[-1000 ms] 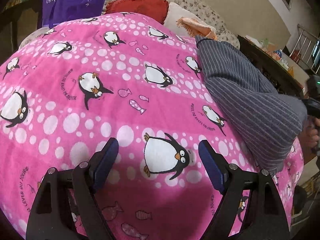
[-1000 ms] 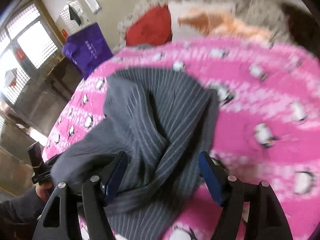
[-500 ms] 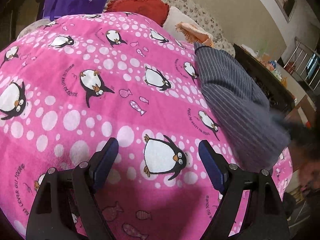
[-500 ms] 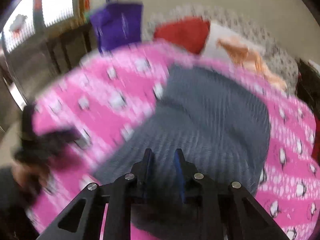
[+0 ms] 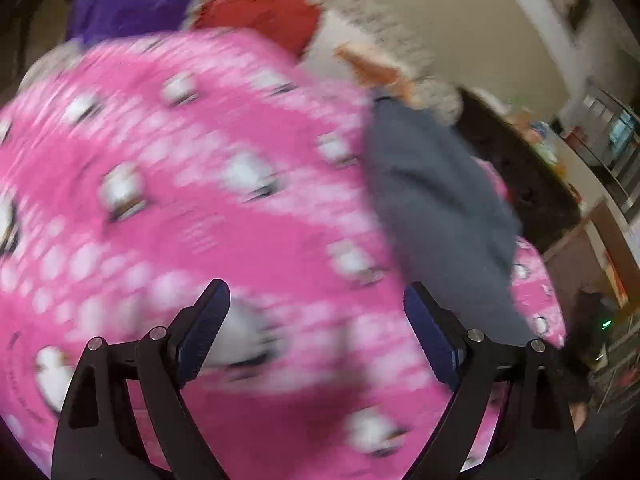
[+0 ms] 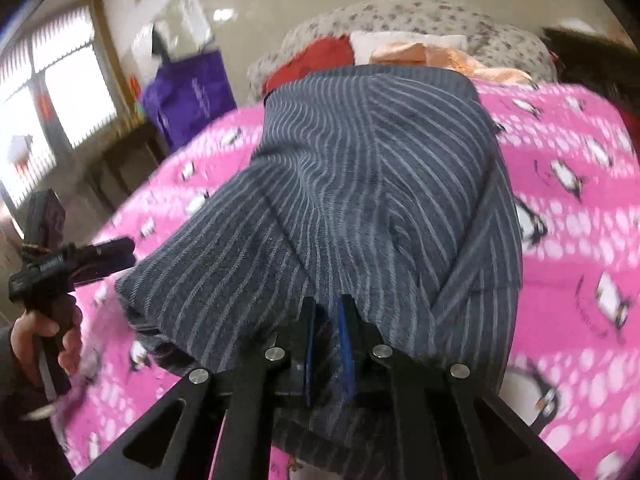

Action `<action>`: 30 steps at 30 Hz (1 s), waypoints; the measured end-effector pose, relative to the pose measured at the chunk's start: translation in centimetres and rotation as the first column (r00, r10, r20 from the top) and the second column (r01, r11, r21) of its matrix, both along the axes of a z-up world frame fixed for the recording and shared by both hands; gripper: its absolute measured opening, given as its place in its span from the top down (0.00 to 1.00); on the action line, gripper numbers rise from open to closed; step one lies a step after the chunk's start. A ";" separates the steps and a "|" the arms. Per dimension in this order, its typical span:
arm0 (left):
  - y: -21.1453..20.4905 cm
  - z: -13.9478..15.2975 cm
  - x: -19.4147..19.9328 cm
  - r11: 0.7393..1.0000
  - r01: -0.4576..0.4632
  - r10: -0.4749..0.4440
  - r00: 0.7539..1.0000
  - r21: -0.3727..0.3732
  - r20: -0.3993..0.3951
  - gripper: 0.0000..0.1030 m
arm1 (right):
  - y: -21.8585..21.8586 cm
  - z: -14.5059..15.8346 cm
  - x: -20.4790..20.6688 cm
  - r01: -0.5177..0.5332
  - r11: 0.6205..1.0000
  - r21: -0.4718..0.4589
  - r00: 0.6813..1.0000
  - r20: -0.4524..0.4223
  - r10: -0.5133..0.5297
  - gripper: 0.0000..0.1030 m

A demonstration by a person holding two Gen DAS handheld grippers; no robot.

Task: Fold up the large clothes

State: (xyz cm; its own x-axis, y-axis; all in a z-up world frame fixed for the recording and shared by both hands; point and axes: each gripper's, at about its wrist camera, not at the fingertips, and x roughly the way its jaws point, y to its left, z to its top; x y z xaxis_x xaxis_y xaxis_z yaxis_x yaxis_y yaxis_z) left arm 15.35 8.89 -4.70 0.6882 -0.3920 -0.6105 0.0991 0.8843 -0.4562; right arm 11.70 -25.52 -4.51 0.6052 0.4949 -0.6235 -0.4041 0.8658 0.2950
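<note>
The right claw (image 6: 329, 322) has its two blue pads pressed nearly together, and it pinches the near edge of the grey striped garment (image 6: 372, 184). The cloth bunches a little where the pads meet it, then it spreads away from the claw over the pink penguin blanket (image 6: 576, 200). Its far edge is close to the red cushion (image 6: 320, 56) and the orange cloth (image 6: 440, 54).

The left claw (image 5: 316, 328) is spread wide and holds nothing. It is above the pink blanket, and this view is blurred. The grey garment (image 5: 440, 200) lies to the right of this claw, near its right finger. In the right wrist view, the left claw (image 6: 100, 256) is beside the garment's left corner, with the person's hand (image 6: 44, 332) on its handle. A purple bag (image 6: 192, 96) stands behind the blanket.
</note>
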 end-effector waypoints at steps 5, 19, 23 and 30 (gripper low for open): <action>-9.8 4.2 1.0 0.984 0.095 -0.108 0.991 0.150 0.084 0.14 | 0.4 0.1 -1.8 0.042 0.999 -0.033 0.998 0.038 -0.040 0.90; -13.3 -2.9 0.3 0.969 0.075 -0.077 0.997 0.234 -0.001 0.47 | 0.4 -1.0 -3.1 0.044 0.997 -0.068 0.998 0.051 -0.041 0.90; -13.3 -2.8 0.2 0.972 0.073 -0.077 0.997 0.224 0.009 0.47 | 0.1 0.0 -2.6 0.043 0.998 -0.035 0.999 -0.021 -0.044 0.90; -13.1 -3.0 -0.6 0.975 0.062 -0.071 0.997 0.213 0.034 0.46 | 1.0 8.0 1.9 0.203 0.978 -0.059 0.977 0.078 -0.198 0.83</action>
State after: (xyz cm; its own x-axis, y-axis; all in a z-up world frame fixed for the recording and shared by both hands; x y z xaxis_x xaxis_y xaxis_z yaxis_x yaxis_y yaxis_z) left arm 14.77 -4.20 -7.71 0.6913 -0.3024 -0.6563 0.1754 0.9513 -0.2535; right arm 13.65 -24.50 3.51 0.7319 0.3186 -0.6024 -0.2386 0.9478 0.2114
